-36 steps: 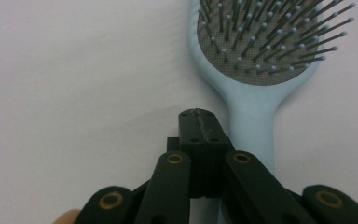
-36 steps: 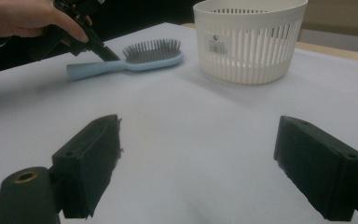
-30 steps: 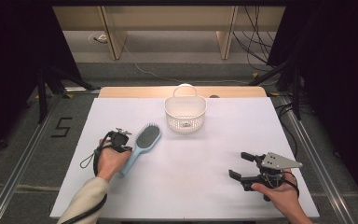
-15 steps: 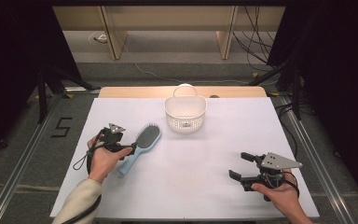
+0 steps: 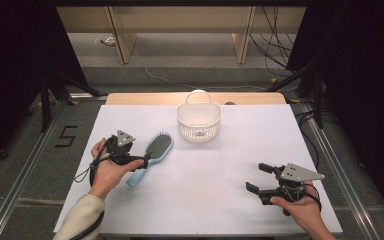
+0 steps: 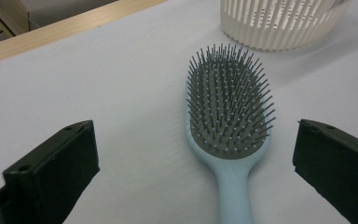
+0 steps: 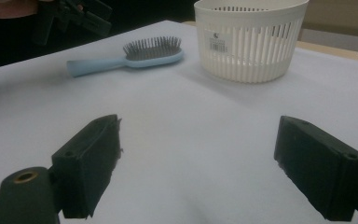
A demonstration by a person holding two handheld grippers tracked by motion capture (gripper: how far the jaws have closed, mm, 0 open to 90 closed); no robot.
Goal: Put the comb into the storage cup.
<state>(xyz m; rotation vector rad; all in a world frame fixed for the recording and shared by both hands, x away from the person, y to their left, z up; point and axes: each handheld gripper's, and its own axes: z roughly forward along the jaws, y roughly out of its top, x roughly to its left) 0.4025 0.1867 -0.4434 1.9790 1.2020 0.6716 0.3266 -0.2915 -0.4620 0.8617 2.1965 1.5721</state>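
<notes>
My left gripper (image 6: 196, 172) has just been opening; its jaws now stand wide, holding nothing. The pale-blue paddle hairbrush (image 6: 228, 121) lies bristles-up between them, untouched. I can read no writing on it.

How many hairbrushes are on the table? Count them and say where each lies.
1. The light blue hairbrush lies bristles up on the white table, left of the white basket, beside the left gripper. Part of the basket's inside is hidden.

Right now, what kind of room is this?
Probably a lab set up for recording: a white table ringed by dark curtains, loose cables on the floor, and a number five marked beside it.
</notes>
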